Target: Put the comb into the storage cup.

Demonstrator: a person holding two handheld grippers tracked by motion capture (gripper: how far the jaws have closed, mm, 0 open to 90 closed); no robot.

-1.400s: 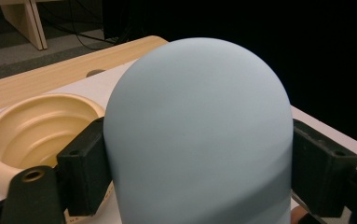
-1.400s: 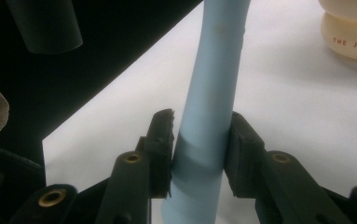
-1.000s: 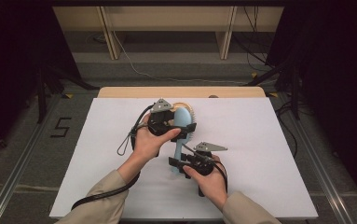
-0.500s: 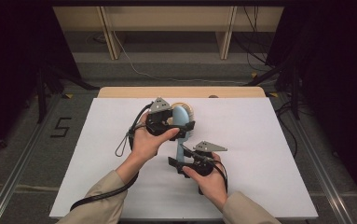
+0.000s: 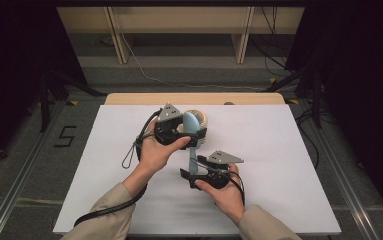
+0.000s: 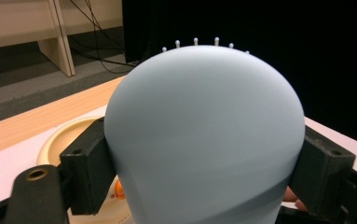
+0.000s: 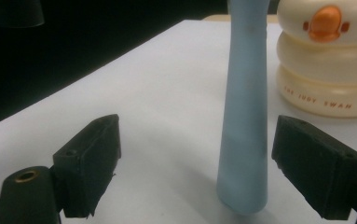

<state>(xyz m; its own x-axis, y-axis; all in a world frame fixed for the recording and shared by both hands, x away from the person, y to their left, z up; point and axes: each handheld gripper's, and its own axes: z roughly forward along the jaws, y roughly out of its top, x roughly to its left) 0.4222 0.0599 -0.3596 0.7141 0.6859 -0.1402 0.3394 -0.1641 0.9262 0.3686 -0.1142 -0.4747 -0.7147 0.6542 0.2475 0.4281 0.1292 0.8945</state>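
Hairbrush [image 5: 191, 131], pale blue, paddle head: clamped at the head between the left gripper [image 5: 180, 129] jaws, above the white table [image 5: 289, 165]; bristle tips [image 6: 195, 41] just clear the top edge, the rest hidden behind the head. Handle [image 7: 246, 116] hangs between the right gripper [image 5: 195, 172] jaws, which have just been opening and stand clear of it. Cream ribbed container [image 7: 327, 56] with orange emblem: just behind the brush, cut off at the frame edge, its lettering hard to read.

place: lab or recording studio | signs: black curtains [image 5: 9, 75] stood around white worktop [image 5: 289, 150]; cables [image 5: 179, 82] ran over grey floor [image 5: 29, 165]; marked "5" [image 5: 65, 136]; floor rails [image 5: 14, 197]
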